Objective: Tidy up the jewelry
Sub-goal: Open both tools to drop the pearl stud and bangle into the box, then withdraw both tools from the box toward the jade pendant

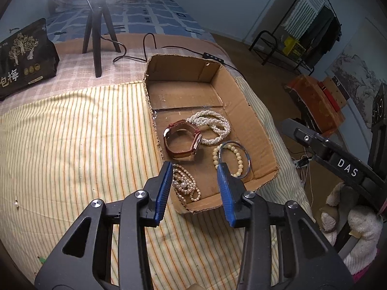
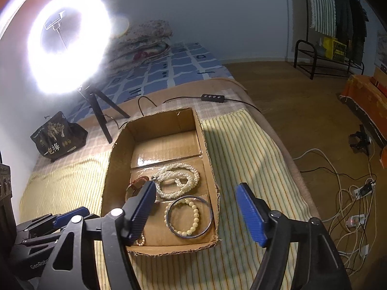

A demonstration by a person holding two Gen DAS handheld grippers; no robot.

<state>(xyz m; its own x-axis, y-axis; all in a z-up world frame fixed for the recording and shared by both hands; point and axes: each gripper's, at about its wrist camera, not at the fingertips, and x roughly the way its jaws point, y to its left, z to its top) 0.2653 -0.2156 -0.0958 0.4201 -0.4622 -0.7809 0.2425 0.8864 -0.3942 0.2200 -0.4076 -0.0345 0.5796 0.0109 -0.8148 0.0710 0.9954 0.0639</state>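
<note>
A shallow cardboard box (image 1: pixel 256 120) lies on the striped bedspread. Inside it are a white pearl necklace (image 1: pixel 212 126), a red-brown leather watch (image 1: pixel 182 142), a cream bead bracelet (image 1: pixel 229 159) inside a thin metal bangle (image 1: pixel 247 155), and a pinkish pearl necklace (image 1: pixel 185 186). My left gripper (image 1: pixel 194 169) hovers open over the box's near end, above the pinkish pearls, holding nothing. My right gripper (image 2: pixel 196 188) stands wide open over the bangle (image 2: pixel 191 236) and bead bracelet (image 2: pixel 194 215), also with nothing in it. Its left finger hides part of the watch (image 2: pixel 135 184). A small pearl earring (image 1: pixel 17 201) lies on the bedspread at far left.
A ring light on a black tripod (image 1: pixel 96 36) and a black snack bag (image 1: pixel 24 58) stand behind the box. A cable with a controller (image 2: pixel 212 97) runs along the back. The bed's edge drops to a wooden floor with tangled cords (image 2: pixel 350 205) on the right.
</note>
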